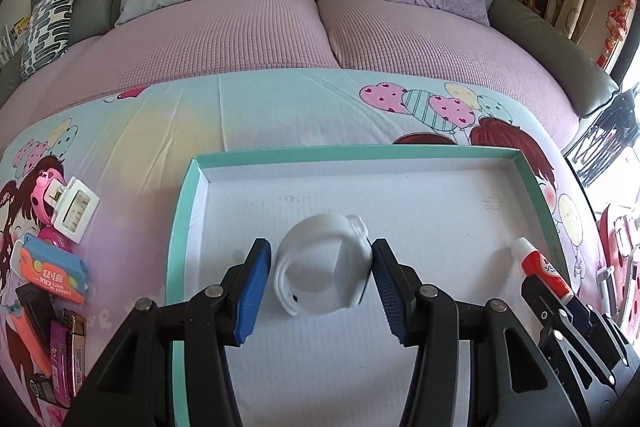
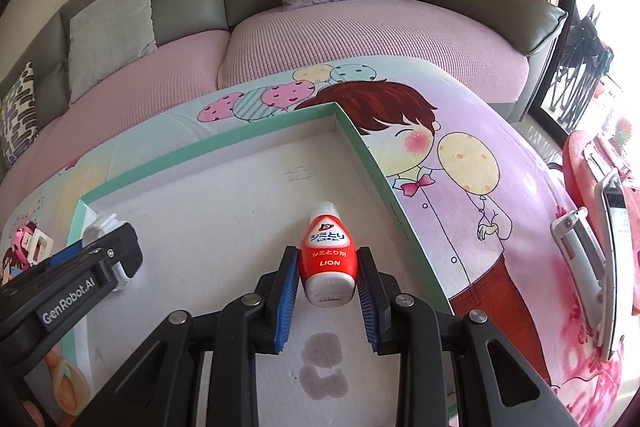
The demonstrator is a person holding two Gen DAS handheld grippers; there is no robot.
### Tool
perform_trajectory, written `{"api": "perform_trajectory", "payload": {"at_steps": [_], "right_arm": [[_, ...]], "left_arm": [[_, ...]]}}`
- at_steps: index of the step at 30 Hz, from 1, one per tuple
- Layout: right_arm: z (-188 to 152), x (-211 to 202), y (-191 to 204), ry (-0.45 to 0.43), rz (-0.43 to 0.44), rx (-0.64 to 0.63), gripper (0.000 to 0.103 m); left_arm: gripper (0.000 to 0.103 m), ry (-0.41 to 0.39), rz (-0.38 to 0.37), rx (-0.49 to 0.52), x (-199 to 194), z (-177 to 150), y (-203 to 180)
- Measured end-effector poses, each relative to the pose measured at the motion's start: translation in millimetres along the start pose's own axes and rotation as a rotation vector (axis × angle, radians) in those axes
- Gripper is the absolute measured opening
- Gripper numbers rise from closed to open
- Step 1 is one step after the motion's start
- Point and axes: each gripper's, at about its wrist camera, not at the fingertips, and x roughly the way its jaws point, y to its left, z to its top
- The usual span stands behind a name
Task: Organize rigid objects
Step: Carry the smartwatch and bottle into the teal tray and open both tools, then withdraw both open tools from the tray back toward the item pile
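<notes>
Grippers both engaged over the tray [image 1: 188, 227]. My left gripper [image 1: 322, 259] stands about half open, its blue pads [image 1: 252, 291] closed on a white ring-shaped holder [image 1: 320, 263]; the holder sits between the fingertips, low over the tray floor, near the tray's centre. My right gripper [image 2: 328, 273] is narrowly set, clamped on a red-and-white bottle [image 2: 329, 259], cap pointing to 12 o'clock, toward the tray's right wall. Both grippers pitch steeply down. Loose items [image 1: 52, 275] lie at 9 o'clock, outside the tray.
</notes>
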Motion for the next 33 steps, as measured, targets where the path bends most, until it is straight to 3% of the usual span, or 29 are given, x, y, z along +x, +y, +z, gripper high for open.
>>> {"api": "perform_trajectory", "payload": {"at_steps": [8, 11, 14, 15, 17, 21, 24, 33], "right_arm": [[2.7, -2.9, -4.2, -0.003, 0.005, 0.02, 0.035], [3.5, -4.9, -2.4, -0.015, -0.011, 0.002, 0.045], [3.8, -5.0, -1.0, -0.019, 0.003, -0.001, 0.057], [3.6, -4.9, -0.8, -0.02, 0.009, -0.002, 0.067], [3.4, -4.8, -0.3, -0.024, 0.011, -0.002, 0.071], [2.9, -4.2, -1.0, -0.031, 0.011, 0.004, 0.093], [3.5, -5.8, -0.1, -0.045, 0.02, 0.005, 0.102], [3.1, -7.0, 3.7, -0.061, 0.028, 0.002, 0.103]], "left_arm": [[0.059, -0.007, 0.02, -0.012, -5.2, 1.0, 4.8], [0.07, -0.024, 0.028, -0.01, -11.2, 2.3, 6.2], [0.072, -0.041, 0.047, -0.012, -16.6, 3.3, 8.1], [0.082, -0.049, 0.061, -0.021, -18.4, 3.6, 10.5], [0.092, -0.066, 0.081, -0.041, -21.1, 4.1, 16.7], [0.093, -0.084, 0.108, -0.079, -25.9, 4.1, 29.1], [0.099, -0.098, 0.141, -0.08, -29.2, 1.3, 33.8], [0.1, -0.16, 0.201, -0.124, -43.1, -13.2, 49.3]]}}
